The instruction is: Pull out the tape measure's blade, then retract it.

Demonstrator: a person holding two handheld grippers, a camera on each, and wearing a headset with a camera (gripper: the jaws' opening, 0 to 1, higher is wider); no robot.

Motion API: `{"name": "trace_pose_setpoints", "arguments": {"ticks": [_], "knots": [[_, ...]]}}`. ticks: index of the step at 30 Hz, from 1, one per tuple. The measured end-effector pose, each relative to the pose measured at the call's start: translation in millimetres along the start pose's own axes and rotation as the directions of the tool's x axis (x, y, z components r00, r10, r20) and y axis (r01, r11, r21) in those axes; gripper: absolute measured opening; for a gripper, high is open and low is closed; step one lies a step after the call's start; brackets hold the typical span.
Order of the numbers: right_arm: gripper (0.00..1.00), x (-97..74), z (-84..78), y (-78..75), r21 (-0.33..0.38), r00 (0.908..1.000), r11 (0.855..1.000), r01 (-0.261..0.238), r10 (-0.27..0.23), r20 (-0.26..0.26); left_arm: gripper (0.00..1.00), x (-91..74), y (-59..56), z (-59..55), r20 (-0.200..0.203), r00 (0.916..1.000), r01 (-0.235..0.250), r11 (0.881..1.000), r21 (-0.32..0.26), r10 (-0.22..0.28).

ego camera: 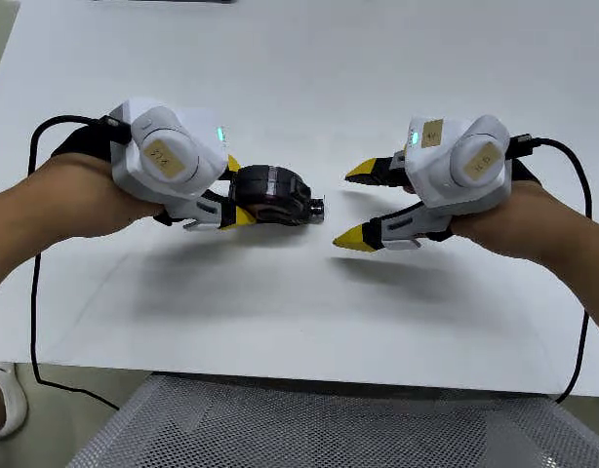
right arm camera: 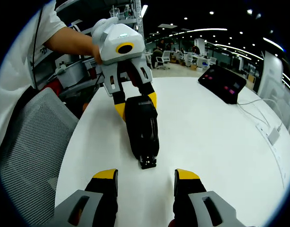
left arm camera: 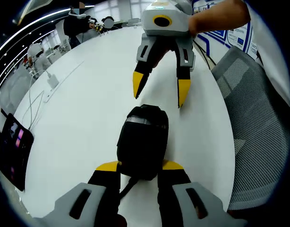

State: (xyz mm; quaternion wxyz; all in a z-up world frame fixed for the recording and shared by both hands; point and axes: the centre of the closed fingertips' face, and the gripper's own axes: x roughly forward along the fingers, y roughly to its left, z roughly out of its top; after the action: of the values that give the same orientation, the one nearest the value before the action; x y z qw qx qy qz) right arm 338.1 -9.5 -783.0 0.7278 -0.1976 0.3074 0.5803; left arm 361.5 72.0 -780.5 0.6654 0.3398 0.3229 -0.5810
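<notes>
White bench, compact black tape measure

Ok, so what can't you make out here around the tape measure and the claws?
Tape measure rear end: head view, covered by the left claw gripping it.
Blade markings: right gripper view, blade sits inside the case behind the hook.
Black device: left gripper view, cut off by the edge.
Writing on the sticker of the right claw: head view, too small to read.
</notes>
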Motion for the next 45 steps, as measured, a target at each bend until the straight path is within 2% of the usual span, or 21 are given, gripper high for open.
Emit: {"name": "trace_pose_setpoints", "arguments": {"ticks": [16, 25, 45], "knots": [[0.22, 21.3, -0.4, -3.2, -0.046, 0.9999, 0.999, -0.011, 0.011, 0.0, 0.25, 0.7, 0.6, 0.1, -0.004, 1.0, 0.0, 1.0, -0.012, 0.0], [0.15, 26.8, 2.3, -4.5, -0.064, 0.9999, 0.998, -0.011, 0.012, 0.009, 0.25, 0.9, 0.8, 0.7, -0.002, 1.0, 0.001, 1.0, -0.019, -0.001], [0.11, 31.0, 3.0, -3.7, -0.111, 0.9997, 0.994, -0.023, 0.024, 0.009, 0.24, 1.2, 1.1, 0.6, -0.002, 1.0, 0.0, 1.0, -0.022, 0.0]]}}
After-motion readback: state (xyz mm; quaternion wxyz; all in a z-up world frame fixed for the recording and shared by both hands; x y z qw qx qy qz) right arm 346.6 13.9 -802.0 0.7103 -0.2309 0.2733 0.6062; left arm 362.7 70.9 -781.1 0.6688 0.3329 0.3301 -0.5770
